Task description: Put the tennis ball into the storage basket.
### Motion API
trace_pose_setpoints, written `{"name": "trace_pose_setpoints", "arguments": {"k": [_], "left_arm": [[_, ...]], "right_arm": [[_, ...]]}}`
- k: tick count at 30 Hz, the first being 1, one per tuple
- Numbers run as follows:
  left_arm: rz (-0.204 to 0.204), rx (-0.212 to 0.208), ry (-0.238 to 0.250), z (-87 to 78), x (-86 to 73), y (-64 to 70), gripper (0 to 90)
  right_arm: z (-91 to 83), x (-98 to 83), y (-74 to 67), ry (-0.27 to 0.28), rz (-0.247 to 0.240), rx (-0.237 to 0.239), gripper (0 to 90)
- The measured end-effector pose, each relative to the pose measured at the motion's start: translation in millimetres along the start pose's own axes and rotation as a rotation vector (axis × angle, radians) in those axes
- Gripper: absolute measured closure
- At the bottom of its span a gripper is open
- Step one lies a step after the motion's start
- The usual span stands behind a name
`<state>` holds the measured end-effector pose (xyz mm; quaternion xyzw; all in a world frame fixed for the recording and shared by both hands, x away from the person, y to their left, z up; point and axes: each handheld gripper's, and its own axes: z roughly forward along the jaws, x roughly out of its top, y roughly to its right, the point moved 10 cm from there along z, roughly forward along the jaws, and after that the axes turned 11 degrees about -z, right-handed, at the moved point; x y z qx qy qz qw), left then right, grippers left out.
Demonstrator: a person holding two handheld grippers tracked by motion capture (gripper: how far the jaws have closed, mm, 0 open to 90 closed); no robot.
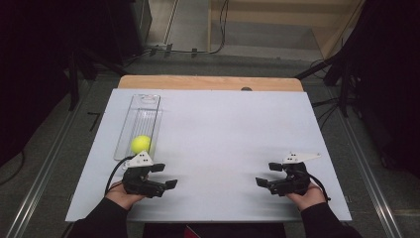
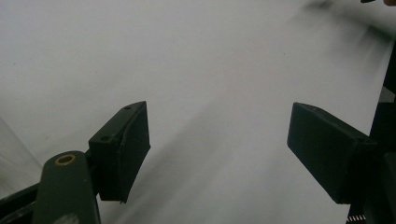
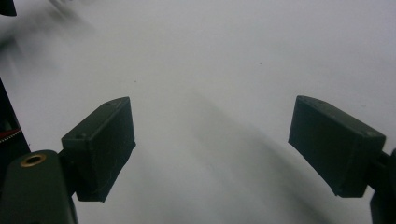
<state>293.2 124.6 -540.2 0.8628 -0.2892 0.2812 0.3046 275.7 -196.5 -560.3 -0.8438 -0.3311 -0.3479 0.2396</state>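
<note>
My left tool (image 1: 166,175) hovers near the tabletop's (image 1: 223,129) near-left corner, jaws apart and empty; my right tool (image 1: 265,174), near the near-right corner, also gapes empty. The yellow ball (image 1: 140,144) lies in the clear tray (image 1: 143,106) just beyond my left tool, closer to that hand; the tray's long axis runs toward the far edge. Both gripper views show bare tabletop; the high view shows the ball.

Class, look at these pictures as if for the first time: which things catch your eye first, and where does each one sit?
The yellow ball stands out first, lying at the near end of a clear tray on the left of the white table. Next come the two black grippers at the near edge: the left gripper just beside the tray's near end, the right gripper across from it, both with fingers apart and nothing between them.
</note>
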Motion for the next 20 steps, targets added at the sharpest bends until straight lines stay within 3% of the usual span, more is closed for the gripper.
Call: {"name": "trace_pose_setpoints", "arguments": {"k": [20], "left_arm": [[-0.004,0.000,-0.002,1.0,-2.3,-3.0,22.1]], "right_arm": [[0.0,-0.2,-0.6,-0.002,-0.005,0.002,12.6]]}}
